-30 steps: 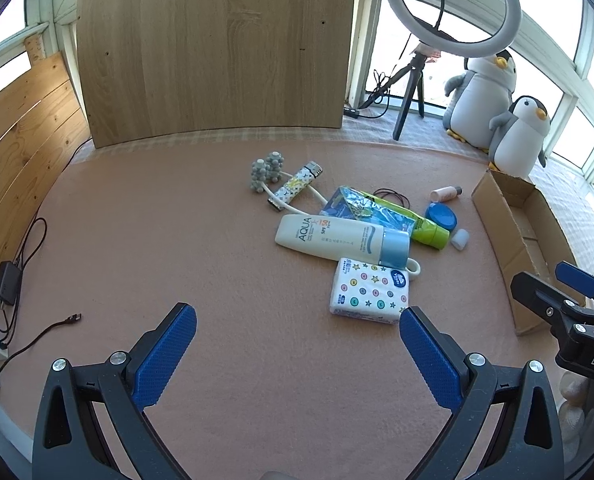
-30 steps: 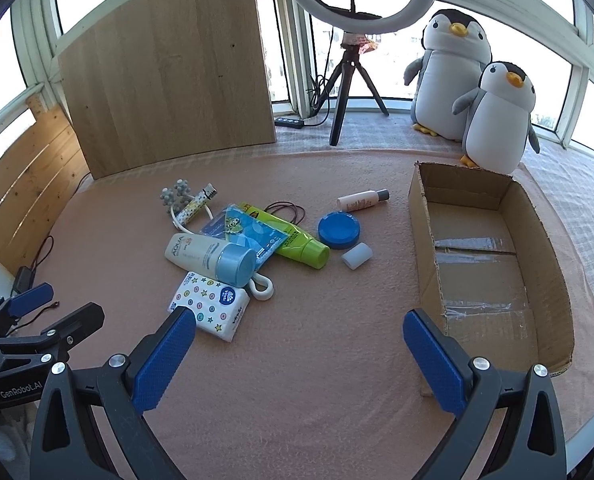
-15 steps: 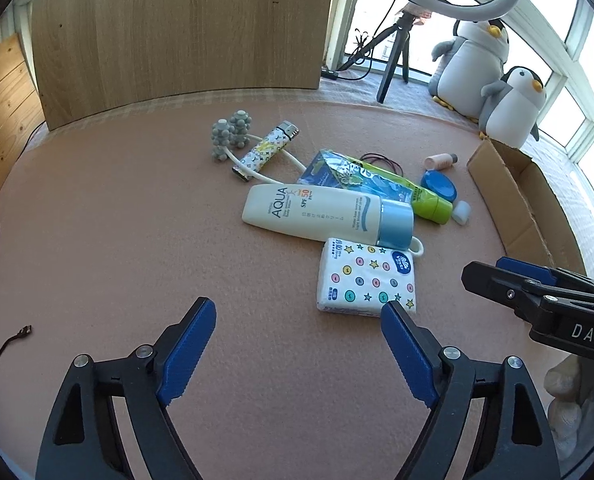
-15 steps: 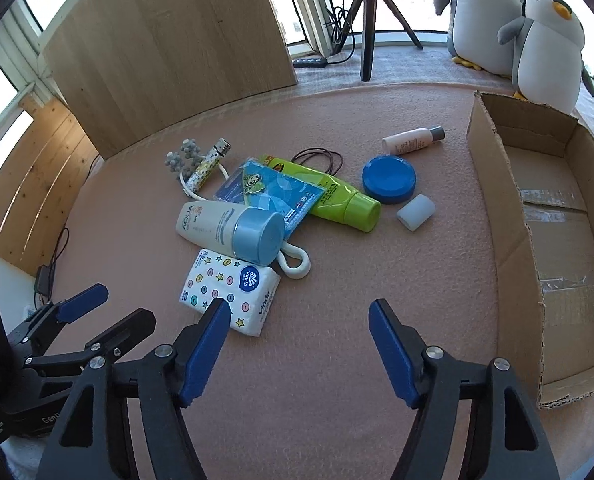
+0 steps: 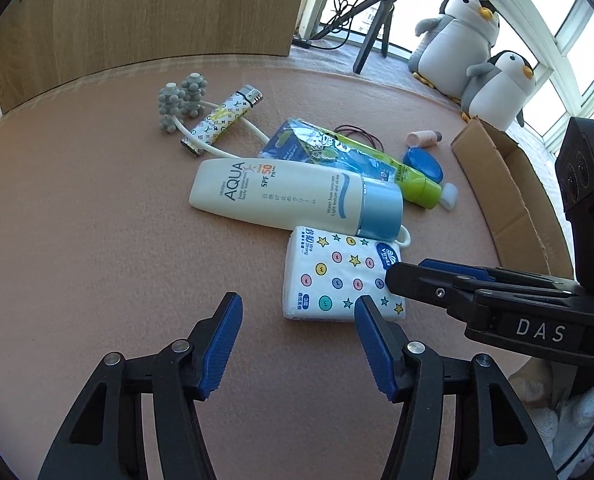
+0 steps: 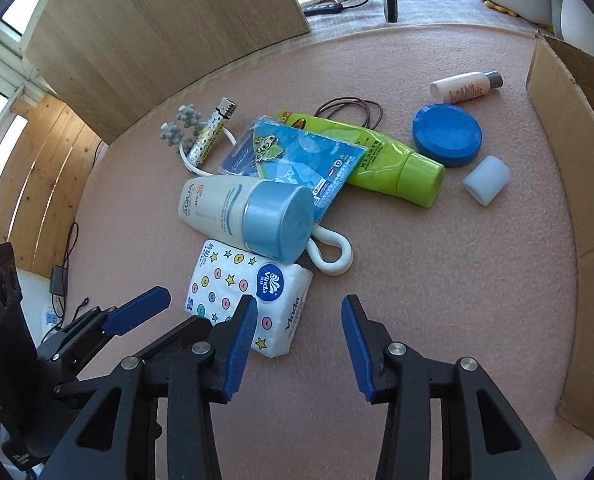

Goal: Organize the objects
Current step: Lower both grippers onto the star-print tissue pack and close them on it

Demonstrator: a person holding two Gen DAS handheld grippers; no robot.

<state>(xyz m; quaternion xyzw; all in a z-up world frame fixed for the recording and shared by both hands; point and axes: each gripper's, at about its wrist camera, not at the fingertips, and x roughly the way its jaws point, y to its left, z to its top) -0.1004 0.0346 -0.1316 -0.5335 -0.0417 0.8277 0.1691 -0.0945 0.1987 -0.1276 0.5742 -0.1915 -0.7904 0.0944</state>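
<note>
Both tools nearer tissue pack [image 6: 249,292].

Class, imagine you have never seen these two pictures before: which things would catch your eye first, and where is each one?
First, the big white sunscreen tube with a pale blue cap lying mid-mat in the pile of toiletries, its cap end over the star-patterned white tissue pack nearest the cameras. Both the left gripper and right gripper hang open and empty above that pack. To the right lies the open brown cardboard box, with two plush penguins behind by the window.

Star-print tissue pack [image 6: 249,300] flat on mat, sunscreen tube [image 6: 241,210] overlapping, cardboard box [image 6: 569,152] apparently empty
</note>
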